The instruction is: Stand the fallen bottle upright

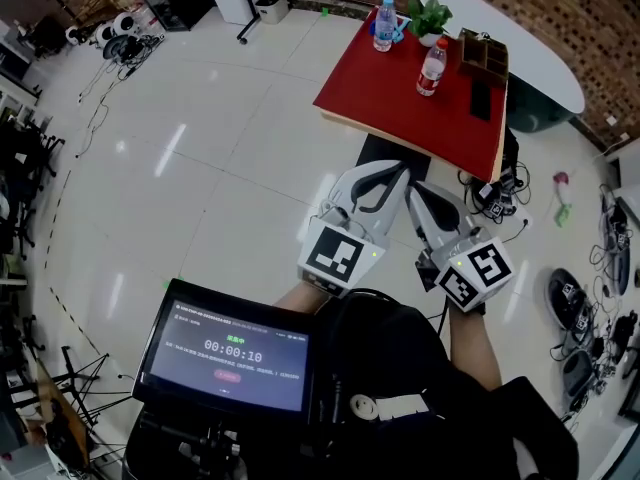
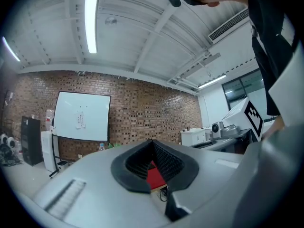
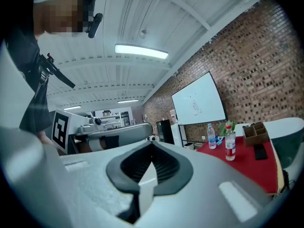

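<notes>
Left gripper [image 1: 398, 171] and right gripper [image 1: 414, 192]: we note both pressed together, pinching nothing, short of the red table [image 1: 370, 98], where a red-capped bottle [image 1: 431, 68] and a blue-capped bottle [image 1: 384, 23] stand upright.

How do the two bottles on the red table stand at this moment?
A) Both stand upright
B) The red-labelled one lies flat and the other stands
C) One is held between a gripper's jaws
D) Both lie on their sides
A: the blue-labelled bottle and the red-labelled bottle both stand upright on the red table, apart from both grippers; the right gripper view shows the same.
</notes>
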{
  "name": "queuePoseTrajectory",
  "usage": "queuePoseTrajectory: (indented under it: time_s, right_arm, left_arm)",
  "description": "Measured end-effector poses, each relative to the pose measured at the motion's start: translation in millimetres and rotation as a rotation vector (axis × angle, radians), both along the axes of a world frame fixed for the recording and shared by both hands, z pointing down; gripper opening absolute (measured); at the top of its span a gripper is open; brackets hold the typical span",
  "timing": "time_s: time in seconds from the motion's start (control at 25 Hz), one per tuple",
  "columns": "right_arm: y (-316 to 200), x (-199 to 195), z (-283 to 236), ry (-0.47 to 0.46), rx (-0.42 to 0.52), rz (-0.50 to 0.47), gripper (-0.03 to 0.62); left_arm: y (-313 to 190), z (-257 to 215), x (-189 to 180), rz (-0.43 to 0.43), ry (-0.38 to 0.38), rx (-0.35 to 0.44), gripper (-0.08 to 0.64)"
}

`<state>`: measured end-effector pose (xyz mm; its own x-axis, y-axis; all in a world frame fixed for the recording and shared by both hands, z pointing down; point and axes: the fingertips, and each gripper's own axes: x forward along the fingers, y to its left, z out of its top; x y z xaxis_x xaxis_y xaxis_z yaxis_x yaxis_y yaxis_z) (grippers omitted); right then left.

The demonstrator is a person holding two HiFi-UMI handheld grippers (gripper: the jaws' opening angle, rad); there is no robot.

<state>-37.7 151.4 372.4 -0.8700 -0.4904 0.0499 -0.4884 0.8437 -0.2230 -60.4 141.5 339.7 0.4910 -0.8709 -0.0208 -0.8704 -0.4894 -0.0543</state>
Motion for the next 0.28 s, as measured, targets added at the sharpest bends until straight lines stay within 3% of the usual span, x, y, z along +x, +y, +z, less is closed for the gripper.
queuePoseTrajectory:
  time_s: [0.28]
  right_arm:
    - [-3.1, -6.5, 2.6, -0.003, 0.000, -0.002, 0.003]
  left_arm:
    - [-0.7, 7.3, -5.9, -0.010, 0.005, -0.006, 0.002]
